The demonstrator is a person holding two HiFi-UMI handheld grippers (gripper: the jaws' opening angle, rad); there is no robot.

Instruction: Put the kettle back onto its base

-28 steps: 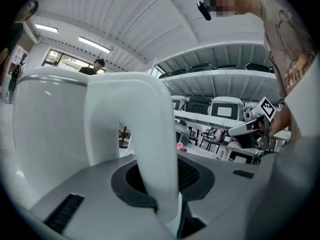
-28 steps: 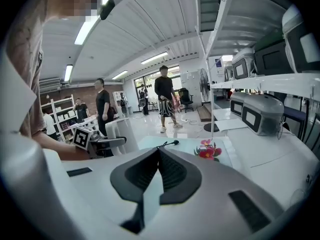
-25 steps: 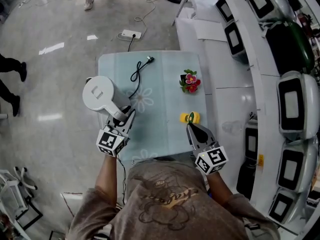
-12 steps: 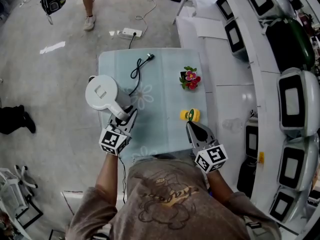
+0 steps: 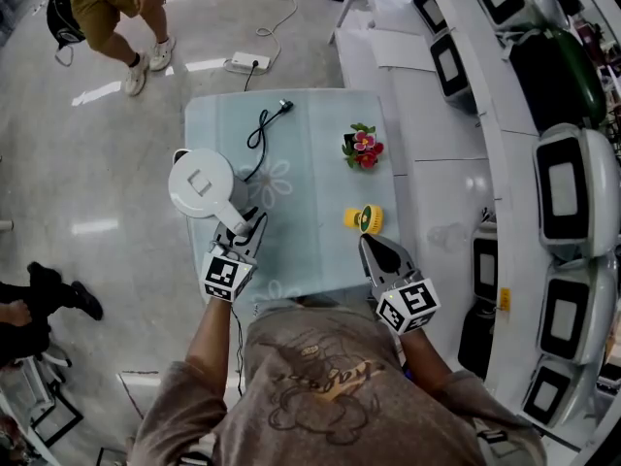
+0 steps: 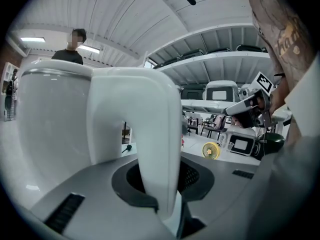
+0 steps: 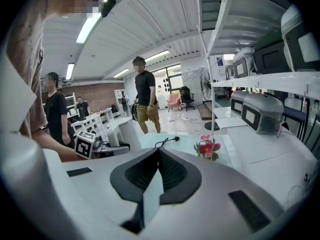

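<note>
My left hand-held gripper (image 5: 244, 225) clamps the kettle (image 5: 201, 183) by its handle (image 6: 142, 134) at the counter's (image 5: 315, 241) left edge, my right hand-held gripper (image 5: 368, 244) is closed and empty: an off-centre set-down could tip the kettle off.

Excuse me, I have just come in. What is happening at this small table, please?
A person stands at a small glass table with a gripper in each hand. The left gripper is clamped on the handle of a white kettle, which is at the table's left edge. A black power cord runs toward the kettle, but its base cannot be made out. The right gripper is shut and empty, close to a small yellow fan.
</note>
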